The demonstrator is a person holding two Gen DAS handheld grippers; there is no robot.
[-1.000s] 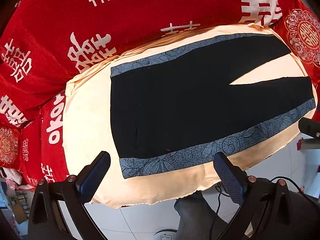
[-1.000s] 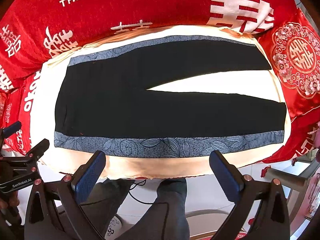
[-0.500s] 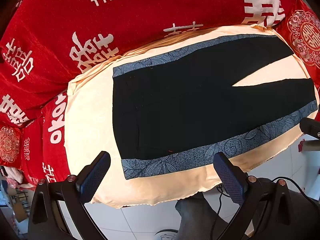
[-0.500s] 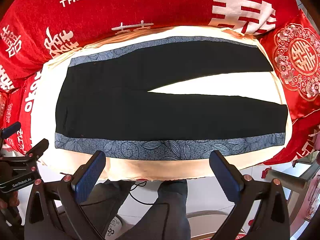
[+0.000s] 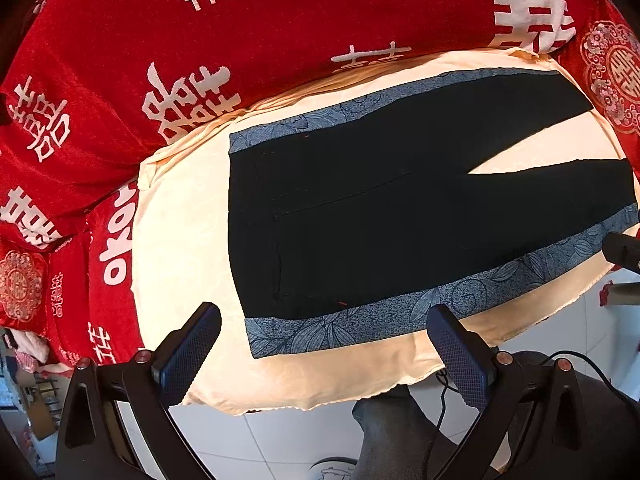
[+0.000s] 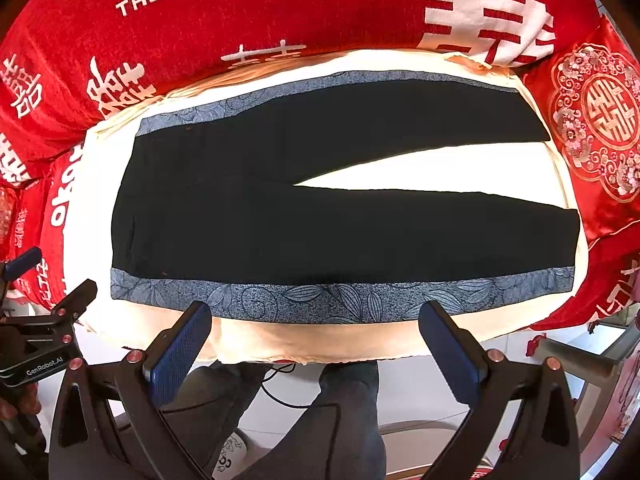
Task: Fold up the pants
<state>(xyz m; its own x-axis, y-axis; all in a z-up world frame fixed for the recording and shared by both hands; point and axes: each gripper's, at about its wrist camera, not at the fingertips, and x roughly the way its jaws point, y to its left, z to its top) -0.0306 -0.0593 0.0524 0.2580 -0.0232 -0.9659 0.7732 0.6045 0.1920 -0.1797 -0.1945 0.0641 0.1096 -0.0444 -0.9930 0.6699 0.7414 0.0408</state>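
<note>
Black pants (image 5: 380, 220) with blue floral side stripes (image 5: 400, 316) lie flat on a cream cloth (image 5: 180, 240), waistband to the left, the two legs spread apart to the right. They also show in the right wrist view (image 6: 320, 220). My left gripper (image 5: 324, 344) is open and empty, held just off the near edge by the waistband corner. My right gripper (image 6: 316, 340) is open and empty, held off the near edge by the near leg's stripe (image 6: 320, 296). The left gripper also shows at the left of the right wrist view (image 6: 44, 320).
The cream cloth (image 6: 320, 340) covers a raised surface backed by red fabric with white characters (image 6: 280, 12). A red embroidered cushion (image 6: 592, 120) lies at the right end. Below the near edge are white floor tiles (image 5: 280, 440), the person's legs (image 6: 340, 420) and a cable.
Both grippers have drifted slightly closer to the near edge of the cloth. The pants have not moved and both grippers stay open.
</note>
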